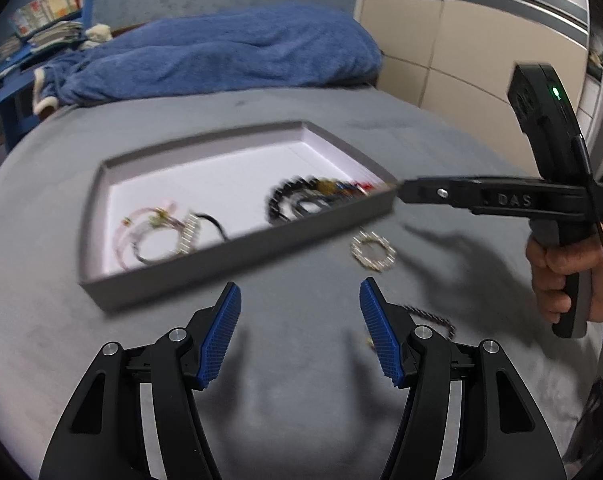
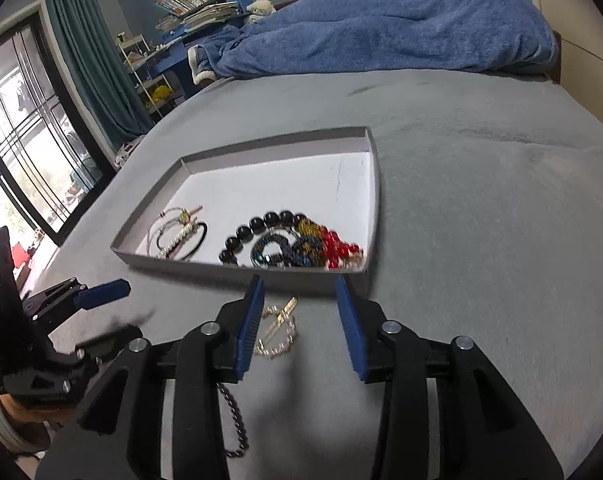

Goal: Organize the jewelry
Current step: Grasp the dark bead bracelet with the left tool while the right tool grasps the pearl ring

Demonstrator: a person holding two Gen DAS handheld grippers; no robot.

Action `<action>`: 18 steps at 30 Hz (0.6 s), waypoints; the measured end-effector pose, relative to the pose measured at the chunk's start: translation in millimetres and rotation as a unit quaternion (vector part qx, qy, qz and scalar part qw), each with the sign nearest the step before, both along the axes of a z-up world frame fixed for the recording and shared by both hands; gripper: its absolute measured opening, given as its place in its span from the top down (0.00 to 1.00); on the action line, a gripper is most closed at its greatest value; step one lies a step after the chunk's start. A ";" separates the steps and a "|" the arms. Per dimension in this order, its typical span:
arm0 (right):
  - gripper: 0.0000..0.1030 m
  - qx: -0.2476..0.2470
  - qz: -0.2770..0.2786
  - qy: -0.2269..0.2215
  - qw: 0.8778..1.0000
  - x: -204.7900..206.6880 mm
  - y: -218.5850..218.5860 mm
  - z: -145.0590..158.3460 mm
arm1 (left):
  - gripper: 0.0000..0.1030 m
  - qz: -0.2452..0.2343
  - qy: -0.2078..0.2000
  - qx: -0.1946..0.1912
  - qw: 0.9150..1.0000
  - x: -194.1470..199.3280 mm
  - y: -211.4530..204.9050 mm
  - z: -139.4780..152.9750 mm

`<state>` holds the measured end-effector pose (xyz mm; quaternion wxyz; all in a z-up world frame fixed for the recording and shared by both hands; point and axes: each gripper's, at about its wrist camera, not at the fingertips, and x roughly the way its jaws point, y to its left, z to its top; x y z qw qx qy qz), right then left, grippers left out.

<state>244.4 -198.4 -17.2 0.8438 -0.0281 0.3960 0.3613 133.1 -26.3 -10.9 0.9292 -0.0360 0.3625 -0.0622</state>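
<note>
Two pieces of jewelry are not yet in the tray (image 2: 375, 184): a pale gold bracelet (image 2: 277, 330) and a dark bead chain (image 2: 231, 420), both on the grey bed (image 2: 481, 200). The rest, black beads (image 2: 261, 226), red beads (image 2: 337, 250) and thin bangles (image 2: 177, 232), already lies inside the tray, just ahead of the right claw (image 2: 299, 328). That claw is spread wide and holds nothing; the bracelet sits just left of its left finger, partly hidden behind it, and the chain trails back beneath the same finger. The left claw (image 1: 299, 334) is also wide and empty, with the bracelet (image 1: 373, 250) ahead and slightly right of it and the chain (image 1: 431, 318) peeking out by its right finger. The step in hand looks like gathering the last loose pieces. Next, either claw should probably straddle the bracelet's rim, pinch it low against the soft bedding, and lift it over the tray's near wall.
</note>
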 end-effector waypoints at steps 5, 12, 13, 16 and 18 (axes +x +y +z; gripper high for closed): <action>0.58 -0.006 -0.001 -0.002 1.000 -4.8 -0.5 -13.4 | 0.41 -0.035 0.016 0.013 0.999 0.1 -27.2 -13.6; 0.57 -0.004 0.003 -0.001 1.000 -10.6 0.3 -25.9 | 0.77 -0.073 0.058 0.043 0.995 6.1 -48.8 -32.6; 0.57 -0.005 0.005 -0.002 1.000 -11.7 0.9 -26.1 | 0.89 -0.075 0.058 0.045 0.994 5.6 -49.9 -33.1; 0.57 -0.013 0.012 -0.007 1.000 -15.1 5.8 -25.4 | 0.94 -0.071 0.054 0.041 0.995 2.1 -45.7 -31.5; 0.56 -0.019 0.018 -0.011 1.000 -17.3 10.7 -25.5 | 0.94 -0.065 0.048 0.037 0.996 -0.9 -41.2 -28.8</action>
